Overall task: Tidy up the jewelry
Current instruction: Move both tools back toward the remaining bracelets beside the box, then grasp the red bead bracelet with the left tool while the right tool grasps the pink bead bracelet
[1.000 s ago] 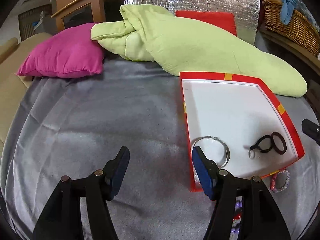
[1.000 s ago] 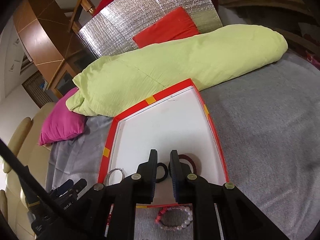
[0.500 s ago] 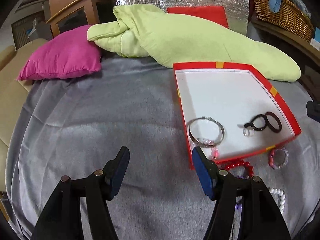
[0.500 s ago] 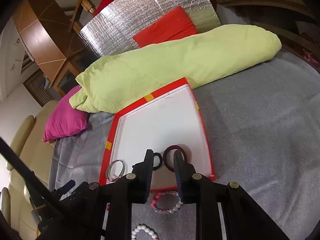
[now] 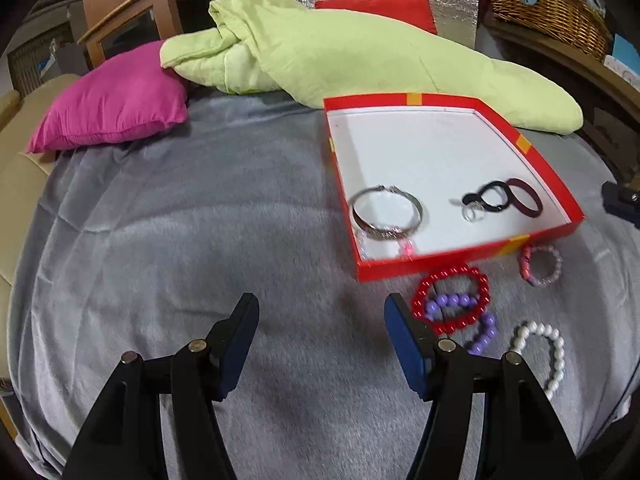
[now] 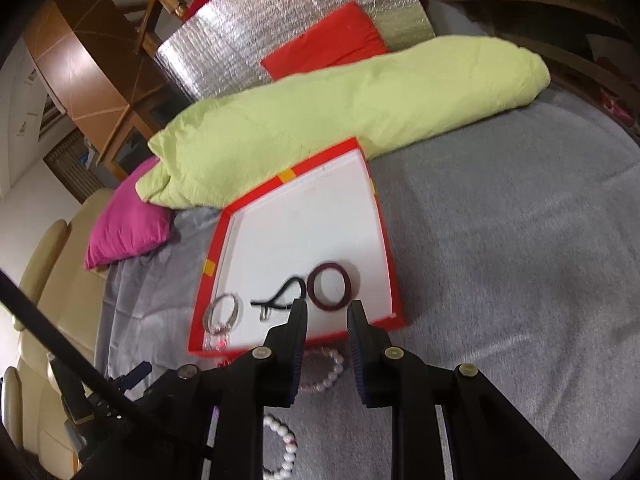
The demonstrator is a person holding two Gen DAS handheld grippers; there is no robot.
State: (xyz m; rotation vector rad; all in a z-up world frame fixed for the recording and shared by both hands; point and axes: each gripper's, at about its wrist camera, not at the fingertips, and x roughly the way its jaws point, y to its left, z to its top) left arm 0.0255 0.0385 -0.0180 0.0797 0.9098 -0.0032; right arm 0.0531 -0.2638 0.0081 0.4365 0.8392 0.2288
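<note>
While four bead bracelets wait on the grey blanket (image 5: 200, 216) outside the red box (image 5: 420, 267), both grippers hang empty above them. The left gripper (image 5: 318, 320) stands spread wide over bare blanket, its right finger just beside the red bracelet (image 5: 451, 295), which overlaps the purple bracelet (image 5: 464, 322). The right gripper (image 6: 327, 322) has its jaws parted a little with nothing between them, poised above the box's near wall and the pink bracelet (image 6: 326, 372).

The next pick-up looks likely to go best if one strand is taken alone: the pink bracelet (image 5: 540, 266) and the white bracelet (image 5: 546, 350) each lie clear of the others, while the red and purple pair could lift together. A pinch across one side of a loop, with one finger inside it, should hold better than a squeeze on the whole ring.

Inside the white-floored box sit a silver bangle (image 5: 387, 211) near the left wall with small pale beads beneath it, a black hair tie (image 5: 489, 199) touching a small clear ring (image 5: 473, 213), and a maroon band (image 5: 525, 197) toward the right wall; the far half is bare
</note>
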